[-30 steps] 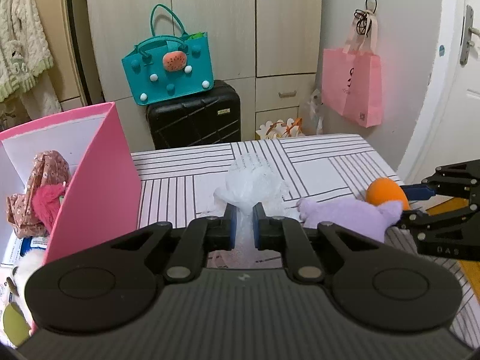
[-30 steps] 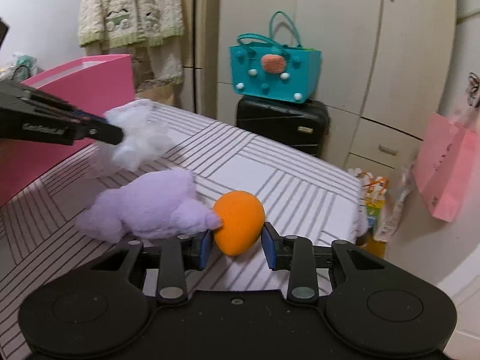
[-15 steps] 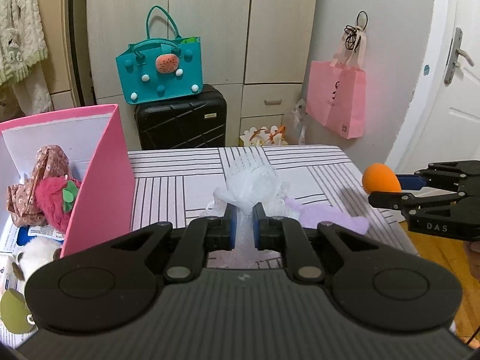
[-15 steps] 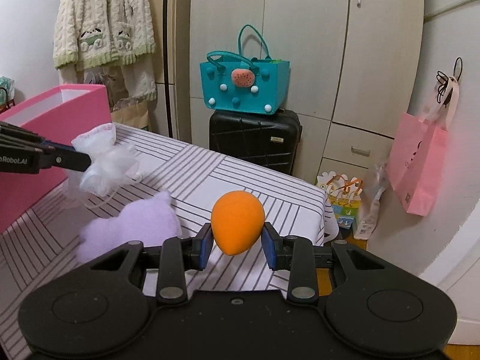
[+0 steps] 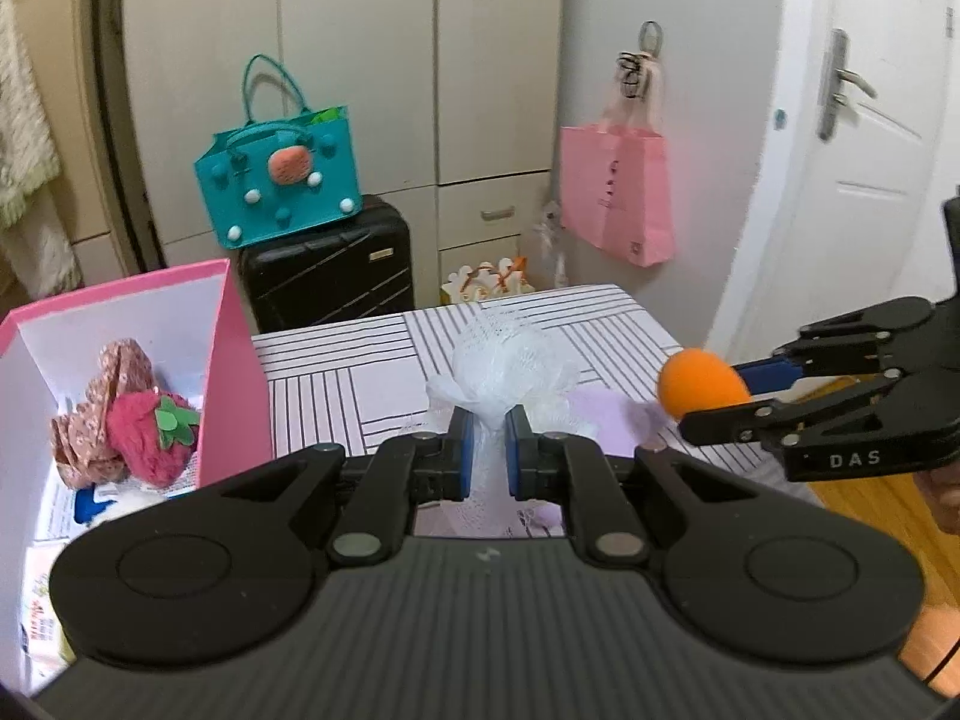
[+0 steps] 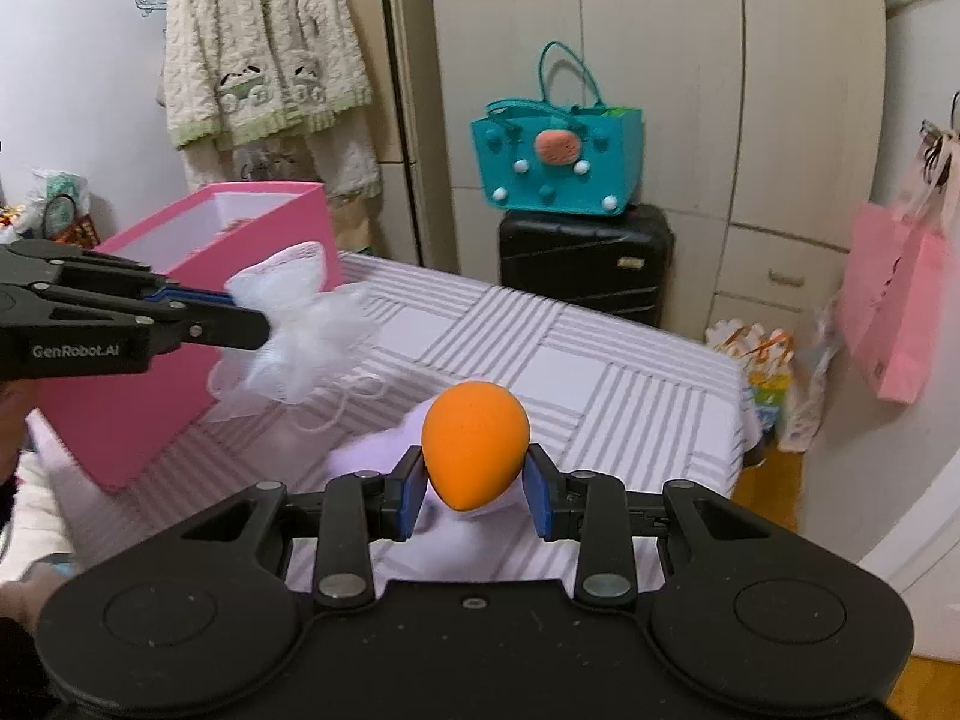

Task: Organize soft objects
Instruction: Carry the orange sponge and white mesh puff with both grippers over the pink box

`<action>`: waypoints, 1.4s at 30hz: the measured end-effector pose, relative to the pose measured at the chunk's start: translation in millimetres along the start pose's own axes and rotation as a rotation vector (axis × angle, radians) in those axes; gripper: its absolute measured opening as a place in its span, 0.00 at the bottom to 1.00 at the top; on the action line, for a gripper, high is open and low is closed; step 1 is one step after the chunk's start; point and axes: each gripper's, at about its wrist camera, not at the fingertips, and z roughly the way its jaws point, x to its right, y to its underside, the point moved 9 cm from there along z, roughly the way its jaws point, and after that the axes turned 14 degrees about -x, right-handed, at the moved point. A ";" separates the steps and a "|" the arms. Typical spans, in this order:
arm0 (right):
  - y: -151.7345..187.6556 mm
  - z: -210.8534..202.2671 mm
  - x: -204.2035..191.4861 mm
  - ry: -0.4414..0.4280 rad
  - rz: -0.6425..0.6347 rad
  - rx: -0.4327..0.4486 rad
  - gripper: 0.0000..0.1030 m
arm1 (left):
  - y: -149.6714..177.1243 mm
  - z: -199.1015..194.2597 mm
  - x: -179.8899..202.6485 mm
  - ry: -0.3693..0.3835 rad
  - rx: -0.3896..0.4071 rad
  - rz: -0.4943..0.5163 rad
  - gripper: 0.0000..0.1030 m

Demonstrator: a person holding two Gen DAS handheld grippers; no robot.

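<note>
My left gripper (image 5: 486,450) is shut on a white mesh bath puff (image 5: 510,366), held in the air above the striped table (image 5: 360,372). My right gripper (image 6: 476,489) is shut on an orange egg-shaped sponge (image 6: 474,444), also lifted clear of the table. In the left wrist view the sponge (image 5: 699,384) and right gripper (image 5: 744,393) show at the right. The right wrist view has the puff (image 6: 300,348) and left gripper (image 6: 249,318) at the left. A purple plush (image 6: 390,450) lies on the table beneath both. A pink box (image 5: 234,372) stands at the left.
The pink box (image 6: 198,312) holds a red strawberry plush (image 5: 153,438), a floral cloth (image 5: 102,408) and other items. Beyond the table stand a black suitcase (image 5: 330,270) with a teal bag (image 5: 282,186) on it, cupboards, a hanging pink bag (image 5: 618,198) and a white door (image 5: 864,180).
Both grippers have risen with their loads: the puff and the sponge have come up off the table, and the purple plush has stayed below on the cloth.
</note>
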 end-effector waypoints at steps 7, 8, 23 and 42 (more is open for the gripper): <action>12.5 -13.5 -32.5 -0.075 0.023 -0.049 0.38 | 11.9 -29.4 4.7 0.074 -0.032 0.023 0.10; 14.5 -15.7 -37.7 -0.084 0.023 -0.055 0.38 | 14.5 -32.9 4.5 0.086 -0.039 0.022 0.10; 14.5 -54.9 -114.2 -0.191 -0.042 -0.092 0.38 | 37.3 -113.8 -15.9 0.097 -0.050 0.053 0.10; -47.8 -75.2 -188.1 -0.249 -0.197 -0.039 0.38 | 20.2 -226.9 -110.5 0.017 0.159 -0.035 0.10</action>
